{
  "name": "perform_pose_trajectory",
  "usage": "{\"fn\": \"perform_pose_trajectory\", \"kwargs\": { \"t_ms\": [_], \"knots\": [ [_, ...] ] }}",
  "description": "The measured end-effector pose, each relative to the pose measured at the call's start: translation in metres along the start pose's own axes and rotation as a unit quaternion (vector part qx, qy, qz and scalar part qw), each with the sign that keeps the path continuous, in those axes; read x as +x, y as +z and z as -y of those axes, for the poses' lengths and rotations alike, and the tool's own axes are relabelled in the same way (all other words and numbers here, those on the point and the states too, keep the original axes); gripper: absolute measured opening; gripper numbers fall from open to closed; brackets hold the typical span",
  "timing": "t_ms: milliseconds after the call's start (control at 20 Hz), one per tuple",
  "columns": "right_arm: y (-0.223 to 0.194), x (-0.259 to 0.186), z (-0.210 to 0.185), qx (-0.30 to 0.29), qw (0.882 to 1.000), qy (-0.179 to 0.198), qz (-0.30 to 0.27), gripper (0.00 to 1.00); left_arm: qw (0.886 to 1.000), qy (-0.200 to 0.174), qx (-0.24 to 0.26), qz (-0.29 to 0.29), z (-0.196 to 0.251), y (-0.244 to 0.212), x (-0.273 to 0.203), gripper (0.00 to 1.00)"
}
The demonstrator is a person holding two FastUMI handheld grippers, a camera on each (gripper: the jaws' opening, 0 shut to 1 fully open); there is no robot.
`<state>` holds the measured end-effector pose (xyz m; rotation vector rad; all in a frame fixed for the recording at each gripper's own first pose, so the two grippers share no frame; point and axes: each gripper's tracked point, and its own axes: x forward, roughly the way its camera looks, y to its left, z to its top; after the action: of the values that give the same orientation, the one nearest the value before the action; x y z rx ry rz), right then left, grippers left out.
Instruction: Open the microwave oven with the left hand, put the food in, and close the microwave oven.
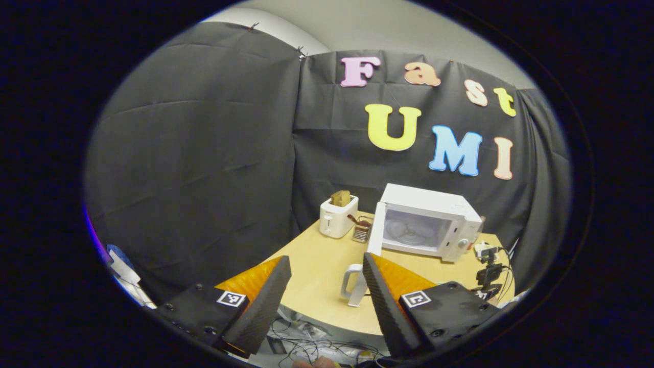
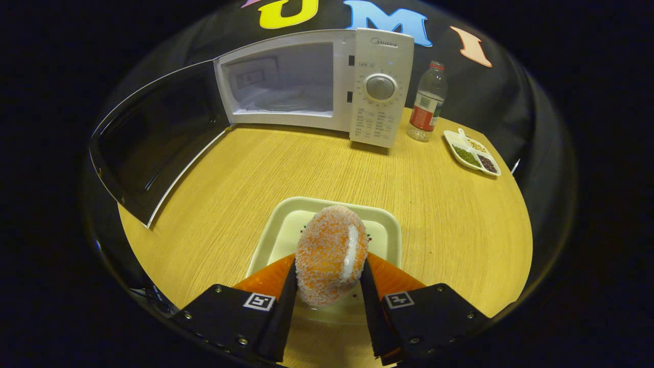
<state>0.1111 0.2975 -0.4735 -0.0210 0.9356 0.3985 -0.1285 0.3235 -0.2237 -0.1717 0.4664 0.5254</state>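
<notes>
On the round wooden table point(image 2: 439, 204) we see the microwave point(image 2: 317, 87), its door point(image 2: 153, 138) swung wide to the left. Our left tool point(image 1: 327, 301) hangs spread, well back. Our right tool point(image 2: 327, 301) pinches the food point(image 2: 329, 253) above a tray point(image 2: 286, 225).

We see a wood-grain table top point(image 2: 439, 204), matt. Microwave oven point(image 2: 380, 87) casing looks like smooth white plastic; its door point(image 2: 153, 143) glass is dark and glossy. The food point(image 2: 331, 253) has a rough, grainy crust. Tray point(image 2: 286, 225) is smooth, slightly glossy. Bottle point(image 2: 428, 102) is clear plastic.
</notes>
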Motion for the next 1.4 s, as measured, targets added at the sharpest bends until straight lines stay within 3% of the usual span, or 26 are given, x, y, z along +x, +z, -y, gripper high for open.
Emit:
{"fn": "perform_pose_trajectory", "kwargs": {
  "t_ms": [100, 150, 400, 450, 600, 1000, 1400],
  "knots": [
    [0.007, -0.015, -0.008, 0.011, 1.000, 0.007, 0.008, 0.63, 1.000, -0.011, -0.013, 0.010, -0.005, -0.001, -0.012, 1.00],
    [0.012, -0.022, -0.010, 0.010, 1.000, 0.007, 0.013, 0.63, 1.000, -0.019, -0.020, 0.014, -0.005, -0.002, -0.015, 0.90],
    [0.033, -0.059, -0.019, 0.012, 0.999, 0.008, 0.048, 0.63, 0.997, -0.063, -0.039, 0.035, -0.002, -0.006, -0.019, 0.95],
    [0.037, -0.065, -0.022, 0.019, 0.998, 0.014, 0.053, 0.63, 0.997, -0.066, -0.035, 0.034, -0.002, -0.008, -0.018, 0.90],
    [0.058, -0.076, -0.028, 0.021, 0.997, 0.025, 0.073, 0.63, 0.996, -0.075, -0.037, 0.043, 0.003, 0.000, -0.019, 0.89],
    [0.118, -0.027, -0.067, 0.057, 0.992, 0.079, 0.084, 0.63, 0.999, -0.020, -0.037, 0.032, 0.002, 0.018, 0.004, 0.89],
    [0.190, 0.044, -0.119, 0.104, 0.981, 0.125, 0.102, 0.63, 1.000, 0.030, 0.000, 0.004, 0.019, 0.022, 0.016, 0.90]
  ]
}}
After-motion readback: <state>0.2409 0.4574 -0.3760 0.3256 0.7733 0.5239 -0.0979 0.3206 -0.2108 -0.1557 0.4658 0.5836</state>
